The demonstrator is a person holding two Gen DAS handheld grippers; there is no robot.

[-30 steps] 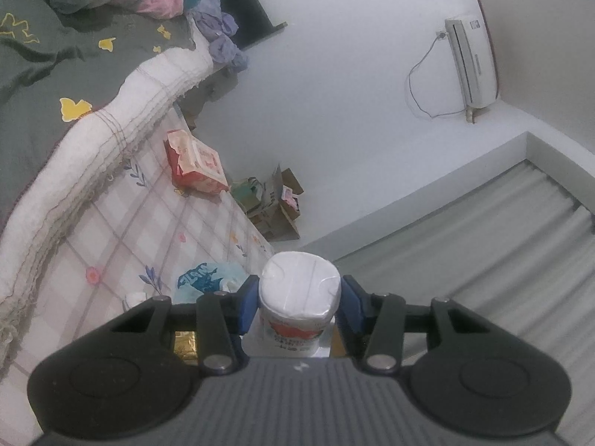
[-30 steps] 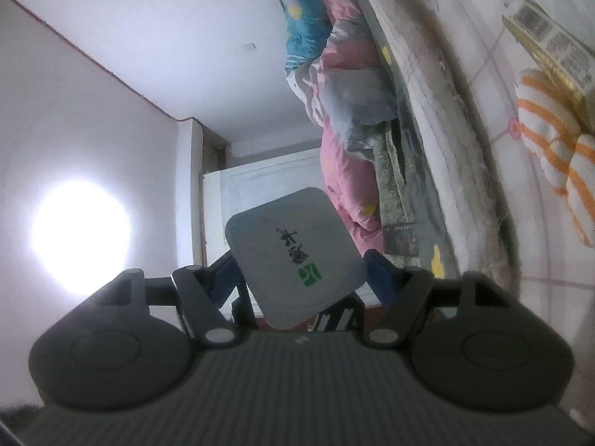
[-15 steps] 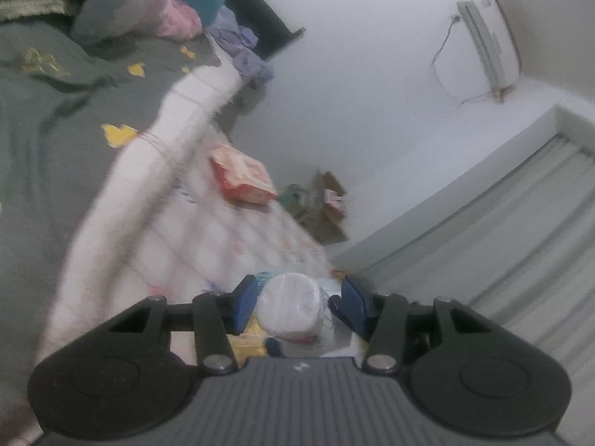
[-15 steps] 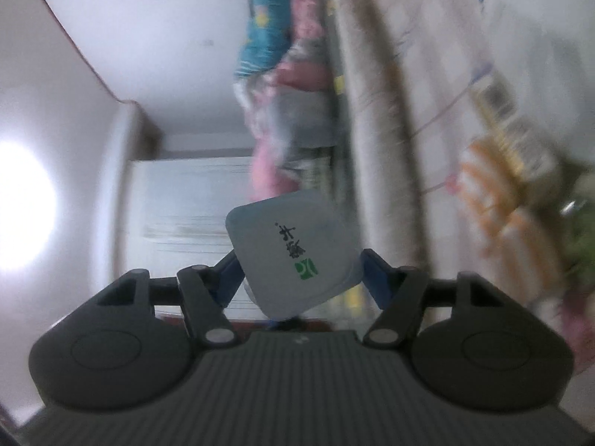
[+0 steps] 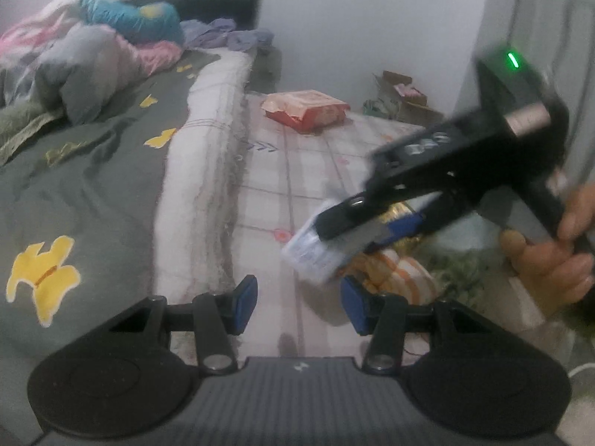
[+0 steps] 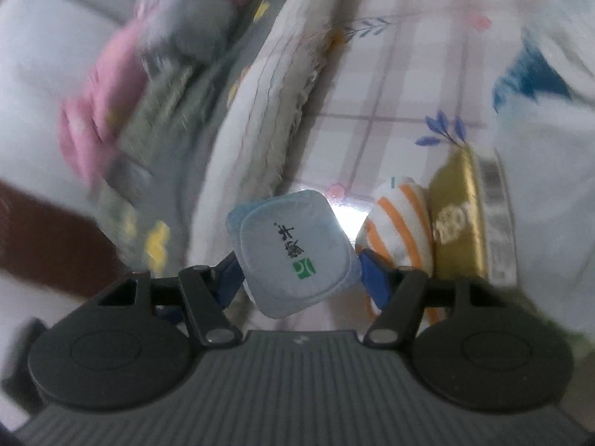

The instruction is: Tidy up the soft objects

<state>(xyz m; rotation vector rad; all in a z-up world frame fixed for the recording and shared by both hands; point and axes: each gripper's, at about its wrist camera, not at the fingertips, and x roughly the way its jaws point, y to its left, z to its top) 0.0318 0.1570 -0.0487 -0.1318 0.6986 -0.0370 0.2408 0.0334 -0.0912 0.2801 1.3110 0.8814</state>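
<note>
Motion blur is smearing the pink and grey bedding [image 6: 148, 74] in the right wrist view, and the gold packet's [image 6: 457, 223] print is blurring past reading. The right tool [image 5: 334, 234] is covering part of the pale packet [image 5: 308, 256]. The striped plush [image 5: 401, 278] is hiding partly behind a blue pad, and the hand [image 5: 550, 256] is running off the frame edge.

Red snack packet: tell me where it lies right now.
In the left wrist view the red snack packet lies upper centre on the checked sheet, just right of the white blanket edge and left of the cardboard boxes by the wall.
</note>
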